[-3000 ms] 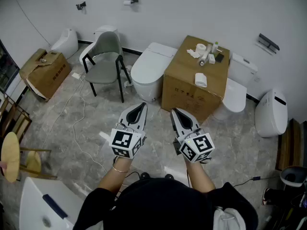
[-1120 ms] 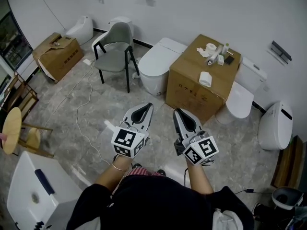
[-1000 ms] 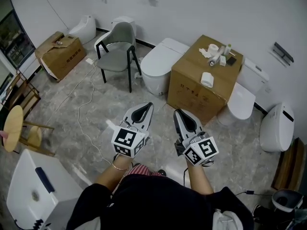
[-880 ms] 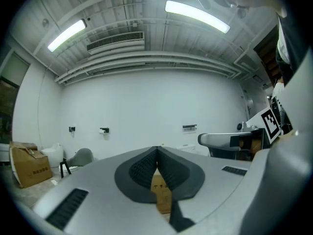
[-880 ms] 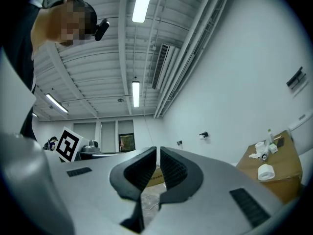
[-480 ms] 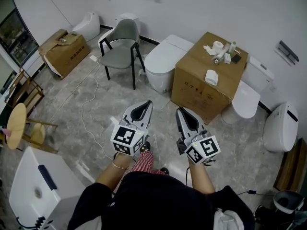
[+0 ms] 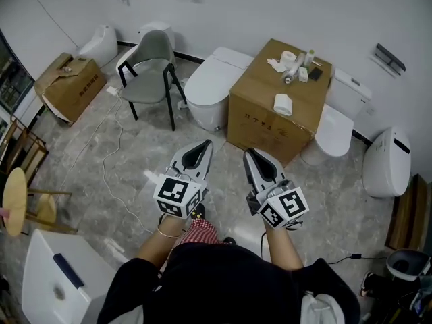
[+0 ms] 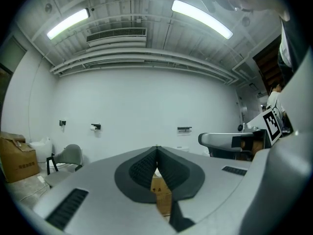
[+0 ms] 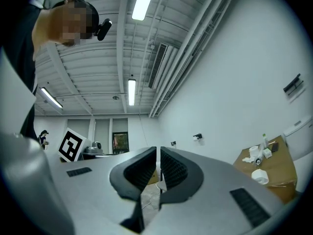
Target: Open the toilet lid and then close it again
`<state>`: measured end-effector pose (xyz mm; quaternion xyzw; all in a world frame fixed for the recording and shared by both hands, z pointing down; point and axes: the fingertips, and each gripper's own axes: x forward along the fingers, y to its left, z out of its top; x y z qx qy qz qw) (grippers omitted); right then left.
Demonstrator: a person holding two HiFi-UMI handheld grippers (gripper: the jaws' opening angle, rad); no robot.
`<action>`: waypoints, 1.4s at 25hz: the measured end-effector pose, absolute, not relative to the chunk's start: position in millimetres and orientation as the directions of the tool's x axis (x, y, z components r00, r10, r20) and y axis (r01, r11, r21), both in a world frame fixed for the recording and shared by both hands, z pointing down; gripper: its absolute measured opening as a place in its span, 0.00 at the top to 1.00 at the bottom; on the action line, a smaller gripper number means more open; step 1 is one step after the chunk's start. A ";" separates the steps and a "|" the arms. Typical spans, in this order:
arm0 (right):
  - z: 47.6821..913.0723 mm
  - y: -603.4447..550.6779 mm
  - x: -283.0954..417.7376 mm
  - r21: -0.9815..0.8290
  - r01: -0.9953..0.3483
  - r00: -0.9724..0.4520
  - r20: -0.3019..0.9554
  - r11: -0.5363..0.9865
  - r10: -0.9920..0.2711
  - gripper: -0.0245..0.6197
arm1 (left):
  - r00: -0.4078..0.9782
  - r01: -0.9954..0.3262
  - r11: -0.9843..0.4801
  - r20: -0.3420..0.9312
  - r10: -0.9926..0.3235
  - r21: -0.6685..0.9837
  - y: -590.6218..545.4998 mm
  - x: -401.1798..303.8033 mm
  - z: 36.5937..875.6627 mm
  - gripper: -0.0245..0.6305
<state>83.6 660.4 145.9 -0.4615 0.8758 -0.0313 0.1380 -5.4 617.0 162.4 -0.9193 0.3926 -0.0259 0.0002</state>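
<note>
Both pairs of jaws are pressed together with nothing between them. The left gripper (image 7: 204, 145) and right gripper (image 7: 250, 154) are held about level, probably only for the approach. The toilet (image 7: 208, 92), lid down, stands well ahead, just beside a cardboard box (image 7: 270, 103).

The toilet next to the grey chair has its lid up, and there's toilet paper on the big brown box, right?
Not quite: the toilet by the grey chair has its lid down, as the head view shows. Toilet paper is on the brown box.
</note>
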 end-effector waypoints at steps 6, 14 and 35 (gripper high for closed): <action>142.9 643.6 81.3 -0.165 -0.812 -0.526 -0.206 0.559 -0.825 0.93 | 0.710 -0.703 -0.711 0.042 -0.703 -0.007 595.6 -3.1 161.6 0.96; 145.5 612.7 78.4 -0.164 -0.819 -0.521 -0.188 0.550 -0.833 0.93 | 0.724 -0.690 -0.724 0.041 -0.689 0.015 564.4 -2.9 165.9 0.96; 141.0 511.9 33.6 -0.138 -0.835 -0.512 -0.161 0.533 -0.844 0.92 | 0.767 -0.641 -0.765 0.031 -0.641 0.053 457.6 -34.2 166.3 0.96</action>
